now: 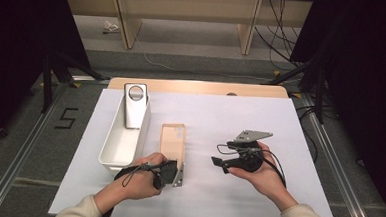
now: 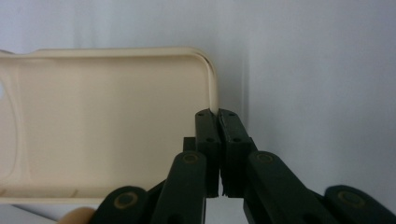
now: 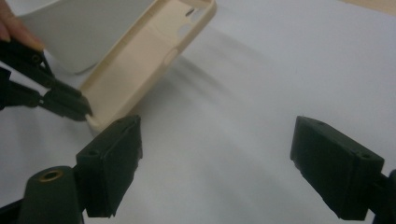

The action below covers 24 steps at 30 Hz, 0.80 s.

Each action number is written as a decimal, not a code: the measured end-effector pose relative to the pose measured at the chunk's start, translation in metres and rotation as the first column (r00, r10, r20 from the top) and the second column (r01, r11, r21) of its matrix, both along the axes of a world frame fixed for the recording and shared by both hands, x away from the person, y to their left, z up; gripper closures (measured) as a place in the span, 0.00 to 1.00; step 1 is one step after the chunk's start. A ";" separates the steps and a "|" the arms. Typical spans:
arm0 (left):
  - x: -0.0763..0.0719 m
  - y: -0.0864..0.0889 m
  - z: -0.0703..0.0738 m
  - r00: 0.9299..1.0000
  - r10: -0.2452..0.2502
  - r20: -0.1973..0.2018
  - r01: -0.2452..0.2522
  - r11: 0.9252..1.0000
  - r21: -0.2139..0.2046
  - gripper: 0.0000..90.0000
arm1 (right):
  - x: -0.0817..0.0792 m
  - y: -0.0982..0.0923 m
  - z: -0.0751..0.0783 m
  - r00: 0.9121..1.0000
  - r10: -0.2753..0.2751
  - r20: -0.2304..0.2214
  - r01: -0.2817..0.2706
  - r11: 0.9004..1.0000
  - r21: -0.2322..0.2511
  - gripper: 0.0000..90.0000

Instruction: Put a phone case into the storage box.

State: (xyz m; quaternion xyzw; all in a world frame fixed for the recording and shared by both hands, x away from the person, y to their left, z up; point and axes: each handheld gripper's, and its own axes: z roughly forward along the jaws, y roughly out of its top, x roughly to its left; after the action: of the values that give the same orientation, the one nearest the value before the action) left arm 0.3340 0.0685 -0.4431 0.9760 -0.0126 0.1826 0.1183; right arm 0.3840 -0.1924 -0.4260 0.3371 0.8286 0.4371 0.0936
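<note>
**A:** Progress so far? The left hand-held gripper [image 1: 176,173] has its jaws clamped on the near rim of the beige phone case [image 1: 172,141], right at a corner; in the left gripper view the pads [image 2: 208,140] pinch the thin wall with no gap. The case shows its hollow side up, just right of the white bin [image 1: 109,149].

**B:** And the bin's contents?

**A:** One white case with a round ring [image 1: 135,105] stands against its far end. My guess is that the beige one is meant to join it, so the pick is done while the carry and the drop are left.

**B:** Is the case off the counter [image 1: 276,193] yet?

**A:** The right gripper view shows it tilted with a shadow beneath the far end, so that end looks raised. Whether the near corner has left the surface, I cannot tell.

**B:** The other hand?

**A:** The right hand-held gripper [image 1: 219,163] has its jaws wide apart with nothing between them, well to the right of the case.

**B:** Room to move?

**A:** Plenty on the white sheet to the right and ahead. The tight spot is the bin's right wall, just beside the case's long edge: the case probably has to rise above that rim before going left. The near counter edge is close under the left wrist, so pulling back offers little room.
</note>
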 end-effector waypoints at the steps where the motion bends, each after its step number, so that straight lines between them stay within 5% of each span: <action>1: -0.001 -0.002 0.001 1.000 -0.012 0.012 0.012 1.000 -0.002 0.97 | 0.002 0.002 0.001 1.000 -0.005 -0.002 0.005 1.000 0.012 0.20; 10: -0.010 -0.015 0.006 0.998 -0.054 0.031 0.055 0.998 -0.031 0.97 | 0.022 0.018 0.003 0.998 -0.046 -0.030 0.049 0.995 0.091 0.22; 11: -0.010 -0.016 0.008 0.997 -0.067 0.028 0.067 0.998 -0.001 0.97 | 0.024 0.020 0.003 0.998 -0.050 -0.034 0.053 0.994 0.096 0.23; 24: -0.022 -0.031 0.009 0.992 -0.121 0.035 0.121 0.993 -0.004 0.97 | 0.044 0.034 -0.009 0.992 -0.057 -0.116 0.074 0.986 0.147 0.32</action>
State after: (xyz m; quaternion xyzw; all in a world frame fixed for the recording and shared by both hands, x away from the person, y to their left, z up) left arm 0.3118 0.0373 -0.4339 0.9697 -0.0731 0.1920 0.1321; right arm 0.4284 -0.1583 -0.4348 0.3941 0.7855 0.4759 0.0357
